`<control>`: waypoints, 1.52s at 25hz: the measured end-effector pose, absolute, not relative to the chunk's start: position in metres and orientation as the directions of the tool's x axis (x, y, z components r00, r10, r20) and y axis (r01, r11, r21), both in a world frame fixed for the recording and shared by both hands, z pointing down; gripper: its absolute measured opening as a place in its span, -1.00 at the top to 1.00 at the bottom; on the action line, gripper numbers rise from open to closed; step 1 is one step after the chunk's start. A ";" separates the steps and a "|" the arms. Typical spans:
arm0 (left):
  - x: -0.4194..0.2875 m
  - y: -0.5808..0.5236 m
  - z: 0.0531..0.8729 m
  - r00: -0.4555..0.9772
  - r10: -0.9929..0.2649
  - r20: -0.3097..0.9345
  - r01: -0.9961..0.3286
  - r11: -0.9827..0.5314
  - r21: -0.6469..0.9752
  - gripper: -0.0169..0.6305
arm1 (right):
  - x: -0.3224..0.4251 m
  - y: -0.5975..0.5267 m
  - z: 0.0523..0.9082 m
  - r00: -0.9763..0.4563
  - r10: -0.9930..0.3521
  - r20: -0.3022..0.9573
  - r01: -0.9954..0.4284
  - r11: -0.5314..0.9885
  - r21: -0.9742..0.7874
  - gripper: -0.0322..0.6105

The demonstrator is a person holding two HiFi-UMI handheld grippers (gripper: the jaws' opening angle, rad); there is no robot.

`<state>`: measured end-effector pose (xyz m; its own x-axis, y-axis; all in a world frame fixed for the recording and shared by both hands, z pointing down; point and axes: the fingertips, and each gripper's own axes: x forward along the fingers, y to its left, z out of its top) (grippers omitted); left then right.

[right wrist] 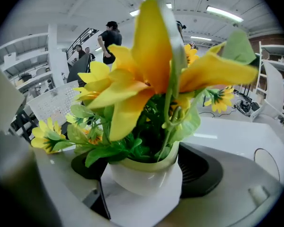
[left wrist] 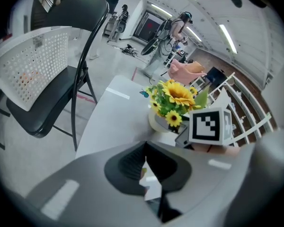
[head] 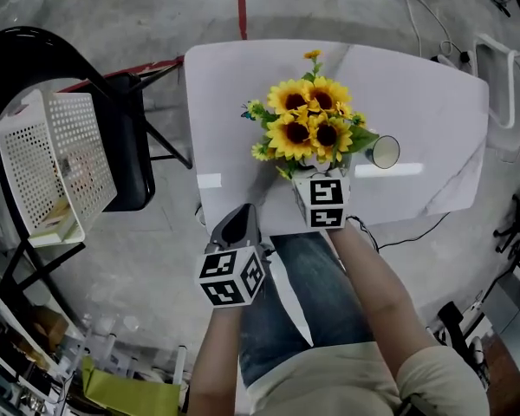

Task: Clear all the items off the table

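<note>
The pot of sunflowers [head: 308, 128] stands at the 6 o'clock edge of the white table [head: 234, 102]. The right gripper [head: 319, 178] is clamped on it, and in the right gripper view the dark pads [right wrist: 206, 171] press the white pot on either side. A white cup [head: 384, 152] lies just beside the flowers at their 3 o'clock. The left gripper [head: 239, 224] hangs at 7 o'clock from the pot, over the table's near edge, its jaws together. Each gripper's cube carries black-and-white square markers, with no letters on them. At the table's 9 o'clock a white perforated basket [head: 56, 159] rests on a black chair [head: 137, 159]. A small box lies inside it, its print too small to read.
</note>
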<state>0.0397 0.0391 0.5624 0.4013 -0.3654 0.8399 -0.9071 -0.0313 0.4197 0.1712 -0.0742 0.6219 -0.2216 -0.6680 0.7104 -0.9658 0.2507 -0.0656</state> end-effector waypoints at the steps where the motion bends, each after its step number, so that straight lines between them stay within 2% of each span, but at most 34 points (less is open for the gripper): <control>1: 0.037 0.040 0.563 0.402 -0.367 0.839 -0.907 -0.031 0.421 0.92 | 0.167 -0.072 0.621 -0.234 -0.668 0.706 -0.963 0.258 -0.075 -0.54; 9: 0.002 0.057 0.573 0.391 -0.358 0.848 -0.912 -0.023 0.410 0.92 | 0.135 -0.058 0.609 -0.292 -0.677 0.675 -0.951 0.277 -0.133 -0.54; 24: -0.066 0.053 0.556 0.373 -0.417 0.829 -0.914 -0.012 0.406 0.92 | 0.062 -0.067 0.525 -0.342 -0.754 0.561 -0.933 0.345 -0.104 -0.53; 38: -0.167 0.060 0.537 0.318 -0.488 0.813 -0.906 0.097 0.412 0.92 | -0.097 -0.086 0.453 -0.526 -0.691 0.496 -0.825 0.557 -0.097 -0.53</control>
